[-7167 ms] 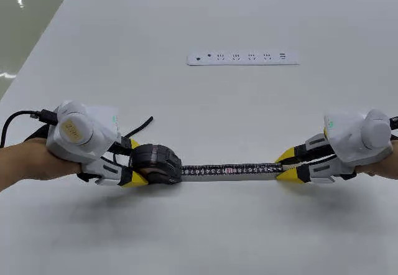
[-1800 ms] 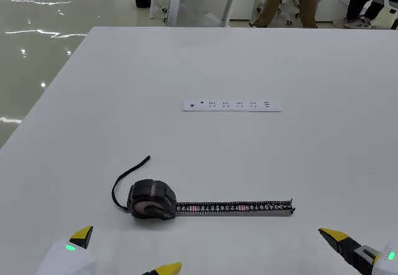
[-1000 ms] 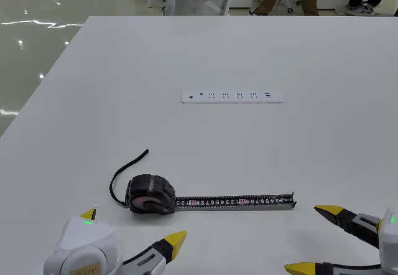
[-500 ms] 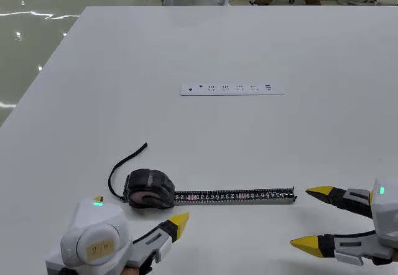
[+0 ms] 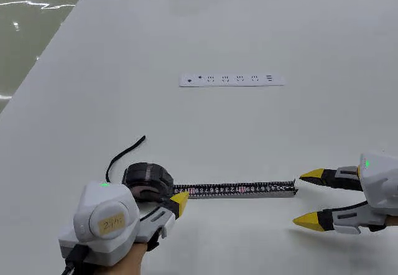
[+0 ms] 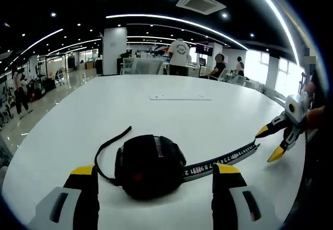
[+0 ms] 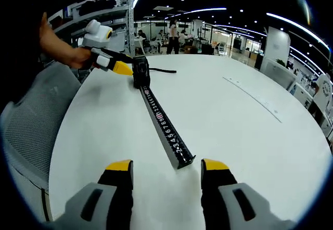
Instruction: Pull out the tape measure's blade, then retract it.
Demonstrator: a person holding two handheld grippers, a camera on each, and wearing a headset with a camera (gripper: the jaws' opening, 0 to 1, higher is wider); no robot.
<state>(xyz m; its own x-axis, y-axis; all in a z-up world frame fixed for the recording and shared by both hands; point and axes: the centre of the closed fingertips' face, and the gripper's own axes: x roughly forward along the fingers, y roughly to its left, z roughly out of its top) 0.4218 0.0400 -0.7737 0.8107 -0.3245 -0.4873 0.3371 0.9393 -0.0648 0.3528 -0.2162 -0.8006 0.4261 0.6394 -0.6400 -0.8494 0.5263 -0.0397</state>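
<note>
A black tape measure case (image 5: 148, 181) lies on the white table (image 5: 280, 132), its blade (image 5: 236, 190) pulled out to the right and flat on the table. My left gripper (image 5: 146, 195) is open right behind the case. In the left gripper view the case (image 6: 150, 165) sits between the two yellow tips, which stand apart from it. My right gripper (image 5: 308, 198) is open just right of the blade's end hook (image 5: 293, 188). In the right gripper view the blade (image 7: 161, 123) ends near the gap of my right gripper (image 7: 167, 165), untouched.
A white power strip (image 5: 232, 79) lies flat farther back on the table. The case's black wrist strap (image 5: 121, 153) curls to the left behind it. A glossy floor lies beyond the table's left edge. People stand far off in the room.
Both grippers have come forward from the near edge, the left up to the case, the right up to the blade's end. The tape measure lies where it was; the head camera tilted down.
</note>
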